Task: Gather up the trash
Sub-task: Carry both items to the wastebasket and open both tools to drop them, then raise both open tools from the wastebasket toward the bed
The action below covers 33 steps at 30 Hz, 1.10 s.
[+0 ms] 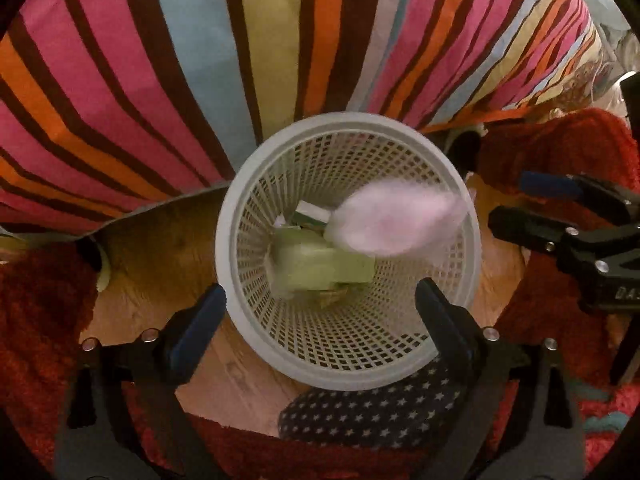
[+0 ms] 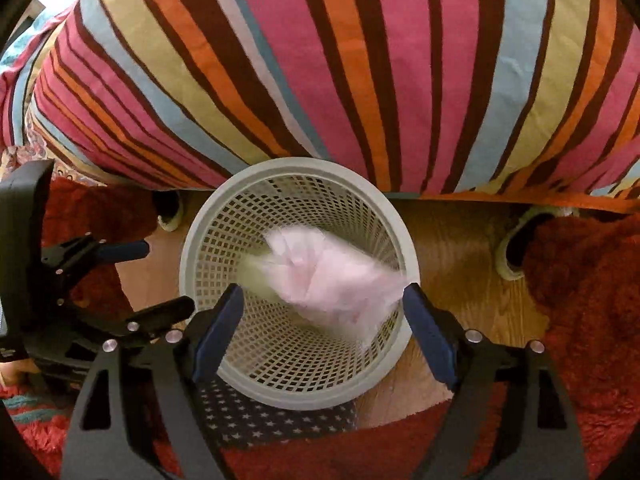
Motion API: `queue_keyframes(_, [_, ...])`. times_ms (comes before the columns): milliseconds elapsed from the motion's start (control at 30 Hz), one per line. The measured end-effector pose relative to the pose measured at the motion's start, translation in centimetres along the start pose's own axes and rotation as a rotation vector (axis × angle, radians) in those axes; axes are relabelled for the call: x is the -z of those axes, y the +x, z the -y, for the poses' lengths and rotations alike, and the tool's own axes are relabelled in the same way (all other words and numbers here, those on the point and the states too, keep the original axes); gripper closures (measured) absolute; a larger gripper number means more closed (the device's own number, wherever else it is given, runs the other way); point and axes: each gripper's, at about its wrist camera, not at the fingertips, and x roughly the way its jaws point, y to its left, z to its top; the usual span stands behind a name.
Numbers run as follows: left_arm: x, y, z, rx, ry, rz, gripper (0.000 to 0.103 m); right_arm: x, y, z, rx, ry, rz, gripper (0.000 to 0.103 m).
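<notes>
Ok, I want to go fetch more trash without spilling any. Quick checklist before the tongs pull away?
1. Left tongs open, nothing between them: ok.
2. Right tongs open: ok.
3. Pink wad free of the right tongs: cannot tell, blurred at the tips.
4. Pink wad over the basket mouth: ok.
5. Basket upright on the floor: ok.
6. Green trash inside the basket: ok.

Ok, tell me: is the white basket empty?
No, the left wrist view shows green and white packaging lying at the bottom of the white basket.
</notes>
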Motion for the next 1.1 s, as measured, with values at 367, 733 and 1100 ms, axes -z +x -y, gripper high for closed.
queue_keyframes(367, [0.4, -0.3, -0.2, 0.004, -0.023, 0.013, 0.010, 0.1, 0.4, 0.7, 0.006, 0.032, -0.010, 0.025])
queue_keyframes(733, [0.4, -3.4, -0.1, -0.019, -0.011, 0.124, 0.010, -0.2, -1.8, -0.3, 0.036, -0.014, 0.066, 0.025])
queue_keyframes(1100, [-7.0, -20.2, -5.4, -0.142, 0.007, 0.510, 0.010, -9.2, -15.1, -0.9, 0.071, -0.073, 0.511, 0.025])
